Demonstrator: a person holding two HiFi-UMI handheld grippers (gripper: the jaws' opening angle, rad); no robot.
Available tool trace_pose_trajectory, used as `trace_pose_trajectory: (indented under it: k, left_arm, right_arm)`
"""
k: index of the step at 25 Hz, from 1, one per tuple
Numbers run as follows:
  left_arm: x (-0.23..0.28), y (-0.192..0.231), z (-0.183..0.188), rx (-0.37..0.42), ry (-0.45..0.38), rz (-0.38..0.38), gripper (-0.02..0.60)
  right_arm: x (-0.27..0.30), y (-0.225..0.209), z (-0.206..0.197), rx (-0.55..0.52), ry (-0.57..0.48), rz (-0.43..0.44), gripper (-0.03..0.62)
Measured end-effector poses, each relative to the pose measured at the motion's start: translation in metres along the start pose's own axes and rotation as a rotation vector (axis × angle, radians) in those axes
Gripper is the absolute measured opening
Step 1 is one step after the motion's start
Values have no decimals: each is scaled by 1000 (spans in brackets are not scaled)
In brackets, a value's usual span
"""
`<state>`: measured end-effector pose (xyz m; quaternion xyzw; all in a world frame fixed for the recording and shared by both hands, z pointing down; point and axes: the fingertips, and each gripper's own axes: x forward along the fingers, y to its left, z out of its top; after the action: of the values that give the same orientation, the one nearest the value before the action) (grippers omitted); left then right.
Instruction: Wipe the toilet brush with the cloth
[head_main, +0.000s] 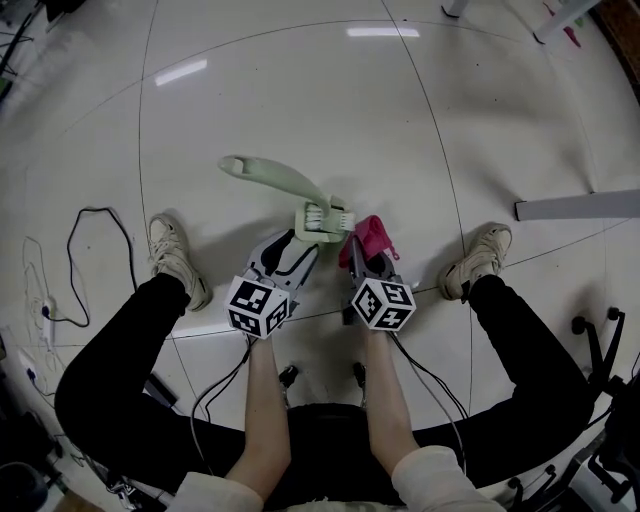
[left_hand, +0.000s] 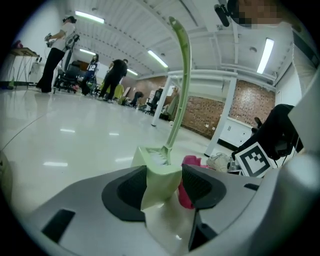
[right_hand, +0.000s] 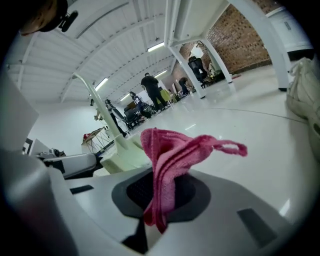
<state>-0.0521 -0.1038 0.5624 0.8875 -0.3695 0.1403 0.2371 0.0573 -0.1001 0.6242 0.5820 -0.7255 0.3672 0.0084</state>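
Note:
A pale green toilet brush (head_main: 285, 180) stretches over the white floor, its handle pointing away to the upper left and its head (head_main: 322, 222) nearest me. My left gripper (head_main: 300, 250) is shut on the brush head (left_hand: 161, 176), and the handle (left_hand: 181, 80) rises up in the left gripper view. A pink cloth (head_main: 370, 238) sits just right of the head, pinched in my right gripper (head_main: 366, 262). In the right gripper view the cloth (right_hand: 172, 160) stands folded between the jaws, with the brush (right_hand: 122, 150) close on the left.
My shoes (head_main: 172, 252) (head_main: 480, 258) rest on the floor either side of the grippers. A black cable (head_main: 80, 250) loops at the left. A grey bar (head_main: 580, 206) lies at the right. People and chairs (left_hand: 112, 75) stand far off across the hall.

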Motion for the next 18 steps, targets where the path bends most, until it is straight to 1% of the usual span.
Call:
trace_pose_trajectory:
  k: [2, 4, 6, 8, 9, 10, 12, 13, 16, 18]
  left_arm:
    - [-1, -3, -1, -7, 1, -5, 224]
    - [-3, -5, -2, -17, -5, -8, 224]
    - [-8, 1, 0, -42, -28, 2, 224]
    - [-14, 10, 3, -79, -58, 13, 224]
    - [-16, 13, 4, -93, -66, 10, 224]
    - [-17, 13, 5, -100, -68, 1, 224]
    - [-15, 9, 6, -98, -65, -19, 224]
    - [-15, 7, 7, -94, -65, -25, 224]
    - [-13, 3, 9, -97, -68, -49, 224]
    - [-11, -1, 6, -95, -56, -64, 224]
  right_arm:
    - [-10, 7, -4, -31, 7, -7, 32]
    - [-23, 13, -5, -118, 15, -29, 32]
    - [-38, 16, -7, -232, 25, -91, 32]
    - [-49, 13, -12, -292, 33, -182, 32]
    - [-52, 13, -16, -296, 38, -210, 32]
    - [-54, 14, -20, -294, 44, -221, 32]
    - [-55, 14, -26, -290, 53, -235, 32]
    - [-58, 11, -27, -287, 54, -259, 32]
    - [-74, -11, -27, -259, 47, -382, 32]
    - [-87, -25, -24, -265, 40, -437, 32]
